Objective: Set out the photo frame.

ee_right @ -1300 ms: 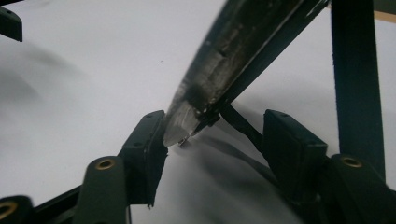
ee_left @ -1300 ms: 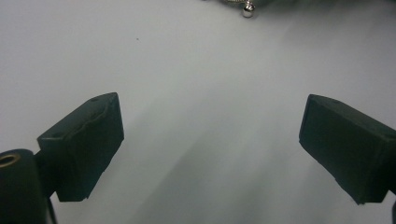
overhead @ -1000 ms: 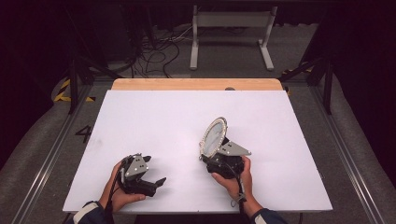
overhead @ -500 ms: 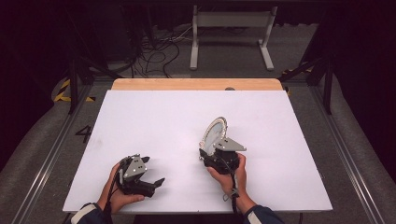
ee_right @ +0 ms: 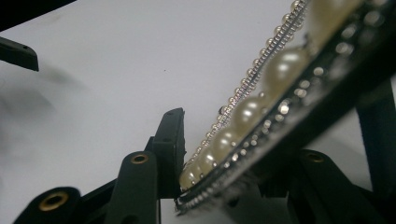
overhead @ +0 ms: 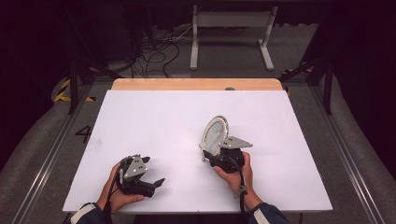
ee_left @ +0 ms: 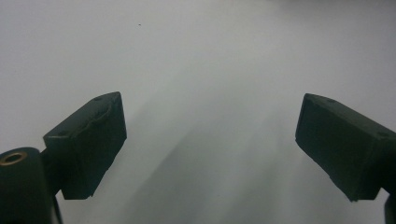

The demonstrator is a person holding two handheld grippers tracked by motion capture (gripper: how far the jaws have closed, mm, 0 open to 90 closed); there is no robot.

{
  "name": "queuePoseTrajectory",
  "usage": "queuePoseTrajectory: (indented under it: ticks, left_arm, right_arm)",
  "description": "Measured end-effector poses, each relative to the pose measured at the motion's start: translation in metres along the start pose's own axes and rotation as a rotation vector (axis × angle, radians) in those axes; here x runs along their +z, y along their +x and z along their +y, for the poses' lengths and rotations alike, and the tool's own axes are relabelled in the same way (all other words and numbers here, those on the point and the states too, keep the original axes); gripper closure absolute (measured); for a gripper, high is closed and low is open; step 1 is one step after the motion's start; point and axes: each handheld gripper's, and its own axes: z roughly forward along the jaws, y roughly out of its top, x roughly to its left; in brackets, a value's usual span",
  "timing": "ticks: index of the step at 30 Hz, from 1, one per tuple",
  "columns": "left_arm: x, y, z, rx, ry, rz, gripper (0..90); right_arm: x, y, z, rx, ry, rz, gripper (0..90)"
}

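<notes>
An oval frame [overhead: 214, 133] with a rim of pearls and small beads stands tilted on edge on the white table [overhead: 154, 116], right of centre. My right gripper [overhead: 212, 156] holds its lower end. Its jaws have just been closing with the frame between them. In the right gripper view the left pad [ee_right: 172, 140] presses on the pearl rim [ee_right: 280, 65], and the frame hides the other jaw. My left gripper [overhead: 153, 170] rests at the front left, open, with bare table between its jaws [ee_left: 210, 149].
A wooden strip [overhead: 196, 84] runs along the table's far edge. Beyond it are loose cables [overhead: 154, 46] and a white stand [overhead: 231, 28] on the floor. Metal rails [overhead: 355, 158] flank the table on both sides.
The right hand has shifted slightly and its jaws have narrowed around the frame's lower end. The frame stays tilted on edge. The left hand has not moved.
</notes>
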Motion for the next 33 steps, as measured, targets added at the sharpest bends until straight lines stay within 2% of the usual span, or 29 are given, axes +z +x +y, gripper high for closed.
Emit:
queuePoseTrajectory:
  ticks: [4,8,10,12,16,21,23,27,30,33]
  left_arm:
    - [0.0,0.0,0.0,0.005,-0.001,0.005,9.2]
    - [0.001,0.001,0.001,0.004,0.0,0.002,9.2]
    - [0.001,0.0,0.001,0.004,0.0,-0.001,9.2]
    - [0.002,0.001,0.001,0.006,0.001,-0.001,9.2]
    - [0.003,0.003,0.002,0.012,0.008,0.003,9.3]
    - [0.007,0.005,0.004,0.004,0.011,-0.003,10.6]
    - [0.008,0.004,0.006,0.025,0.008,-0.003,10.8]
    - [0.008,0.003,0.009,0.008,-0.005,-0.019,10.8]
    - [0.011,0.003,0.012,0.043,0.003,-0.027,13.1]
    - [0.017,0.005,0.02,0.045,-0.002,-0.036,13.6]
  right_arm:
    - [-0.002,-0.003,-0.001,-0.006,0.006,0.015,62.2]
    - [-0.004,-0.005,-0.002,0.007,0.007,0.027,63.3]
    - [-0.005,-0.005,-0.002,0.013,0.0,0.022,63.2]
    - [-0.007,-0.004,-0.002,0.022,-0.032,0.007,59.5]
    - [-0.006,-0.005,-0.002,0.04,-0.062,0.0,61.8]
    - [-0.005,-0.006,-0.003,0.061,-0.074,0.009,63.0]
    - [-0.005,-0.007,-0.003,0.054,-0.069,0.011,64.6]
    - [-0.003,-0.013,-0.002,0.064,-0.07,0.045,70.3]
    - [-0.003,-0.016,0.0,0.046,-0.056,0.056,74.5]
    - [-0.002,-0.02,0.001,0.042,-0.046,0.09,75.2]
